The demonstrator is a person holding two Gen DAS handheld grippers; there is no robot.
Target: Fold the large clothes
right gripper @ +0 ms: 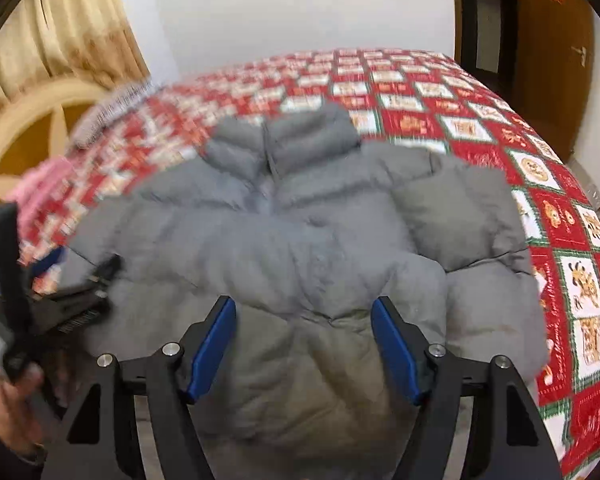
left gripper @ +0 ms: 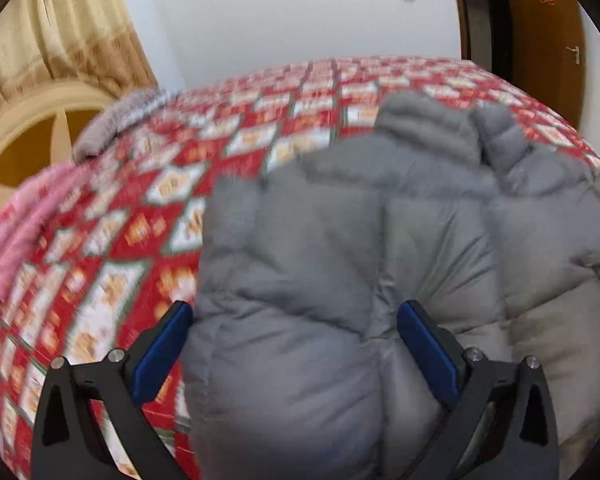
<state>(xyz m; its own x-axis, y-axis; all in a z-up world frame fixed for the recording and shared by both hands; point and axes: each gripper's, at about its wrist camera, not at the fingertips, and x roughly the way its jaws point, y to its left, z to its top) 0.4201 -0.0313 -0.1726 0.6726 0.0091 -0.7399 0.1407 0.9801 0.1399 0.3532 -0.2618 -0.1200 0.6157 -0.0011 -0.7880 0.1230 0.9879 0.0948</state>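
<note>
A grey puffer jacket (left gripper: 420,220) lies spread on a bed with a red patchwork bedspread (left gripper: 140,240), its collar (right gripper: 296,136) pointing to the far side. My left gripper (left gripper: 292,320) is open, with its jaws wide over the jacket's left part. One blue pad (left gripper: 168,344) sits beside the jacket's edge and puffy fabric fills the gap. My right gripper (right gripper: 304,320) is open above the jacket (right gripper: 300,220) near its lower hem, its pads clear of the fabric. The right wrist view shows the left gripper (right gripper: 80,280) blurred at the jacket's left edge, held by a hand (right gripper: 12,408).
A pink fluffy cloth (left gripper: 28,208) and a grey fuzzy cloth (left gripper: 116,120) lie at the bed's left side by a cream and wood headboard (left gripper: 20,132). A beige curtain (left gripper: 60,32) hangs behind. A brown door (right gripper: 552,60) stands at the far right.
</note>
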